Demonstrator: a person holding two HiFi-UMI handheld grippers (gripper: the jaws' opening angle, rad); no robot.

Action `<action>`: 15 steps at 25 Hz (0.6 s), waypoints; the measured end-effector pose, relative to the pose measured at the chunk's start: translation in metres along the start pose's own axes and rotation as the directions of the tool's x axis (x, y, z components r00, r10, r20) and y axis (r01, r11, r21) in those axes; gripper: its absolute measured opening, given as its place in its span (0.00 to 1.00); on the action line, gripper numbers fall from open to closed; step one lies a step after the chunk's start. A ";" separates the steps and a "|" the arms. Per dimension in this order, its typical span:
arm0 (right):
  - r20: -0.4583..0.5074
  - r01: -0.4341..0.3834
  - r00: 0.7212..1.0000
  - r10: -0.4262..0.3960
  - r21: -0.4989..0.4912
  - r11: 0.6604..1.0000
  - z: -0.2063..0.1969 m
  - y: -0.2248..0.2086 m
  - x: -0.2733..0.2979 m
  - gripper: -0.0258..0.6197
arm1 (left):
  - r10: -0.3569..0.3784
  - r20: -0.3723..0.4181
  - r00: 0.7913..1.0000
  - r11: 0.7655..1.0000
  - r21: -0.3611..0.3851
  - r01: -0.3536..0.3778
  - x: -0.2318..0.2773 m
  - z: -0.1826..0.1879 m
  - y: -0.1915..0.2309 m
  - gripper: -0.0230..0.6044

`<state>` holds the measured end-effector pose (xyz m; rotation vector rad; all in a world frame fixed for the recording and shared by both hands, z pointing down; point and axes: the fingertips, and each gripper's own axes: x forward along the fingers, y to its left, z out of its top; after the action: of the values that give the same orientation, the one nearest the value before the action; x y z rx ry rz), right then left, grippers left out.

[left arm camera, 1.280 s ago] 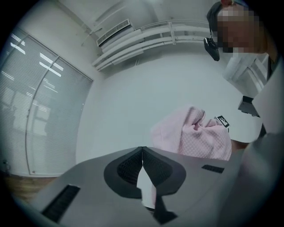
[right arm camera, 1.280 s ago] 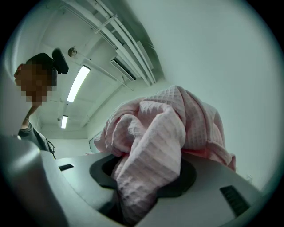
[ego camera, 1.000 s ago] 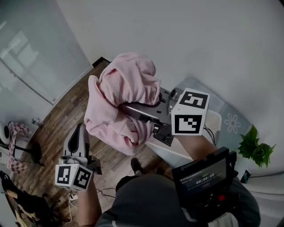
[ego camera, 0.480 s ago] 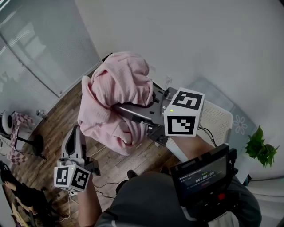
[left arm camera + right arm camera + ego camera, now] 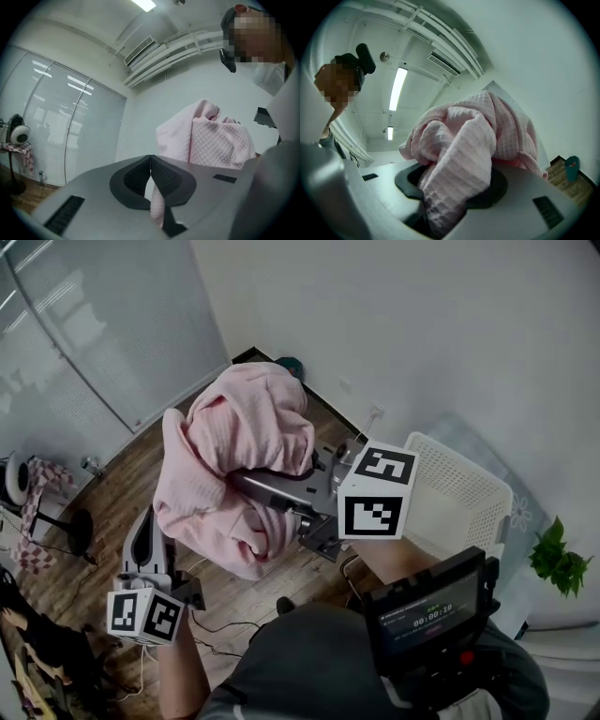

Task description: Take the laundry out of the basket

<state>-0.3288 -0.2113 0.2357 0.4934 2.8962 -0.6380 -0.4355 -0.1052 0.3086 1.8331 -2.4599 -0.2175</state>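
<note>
A pink waffle-weave garment (image 5: 234, 437) hangs bunched in the air over the wooden floor, left of the white laundry basket (image 5: 464, 493). My right gripper (image 5: 246, 474) is shut on a thick fold of it; in the right gripper view the garment (image 5: 473, 136) fills the space between the jaws of the right gripper (image 5: 450, 187). My left gripper (image 5: 150, 521) is low at the left, pointing up at the garment's lower left edge. In the left gripper view its jaws (image 5: 150, 159) meet at the tips with a thin pink strip pinched between the pads, and the garment (image 5: 220, 140) hangs beyond.
The basket stands against the white wall at the right, a green plant (image 5: 558, 563) beside it. Glass panels with blinds (image 5: 94, 324) line the left side. A stand with a checked cloth (image 5: 33, 512) is at far left, a teal object (image 5: 291, 365) by the skirting, and cables (image 5: 216, 624) lie on the floor.
Both grippers and the pink garment have drifted left, away from the basket. More of the basket and the left-hand glass wall shows now.
</note>
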 end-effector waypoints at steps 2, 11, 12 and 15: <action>-0.002 -0.005 1.000 0.005 0.006 1.000 -0.011 -0.001 -0.001 0.36 | 0.010 0.009 1.000 1.000 0.001 -0.010 -0.004 -0.001 0.001 0.05; -0.027 0.114 0.993 -0.117 -0.101 0.988 -0.038 -0.014 -0.008 0.36 | 0.059 0.016 0.998 0.997 0.044 -0.060 -0.004 -0.009 0.004 0.05; -0.029 0.135 0.990 -0.140 -0.125 0.983 -0.041 -0.013 -0.011 0.36 | 0.064 0.020 0.998 0.996 0.056 -0.065 -0.005 -0.011 0.003 0.05; -0.029 0.198 0.978 -0.207 -0.182 0.963 -0.050 -0.009 -0.024 0.36 | 0.071 0.025 0.997 0.997 0.041 -0.072 -0.009 -0.020 -0.005 0.05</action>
<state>-0.3128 -0.2045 0.2890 0.1933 3.0361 -0.3896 -0.4255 -0.0992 0.3284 1.7640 -2.5597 -0.1859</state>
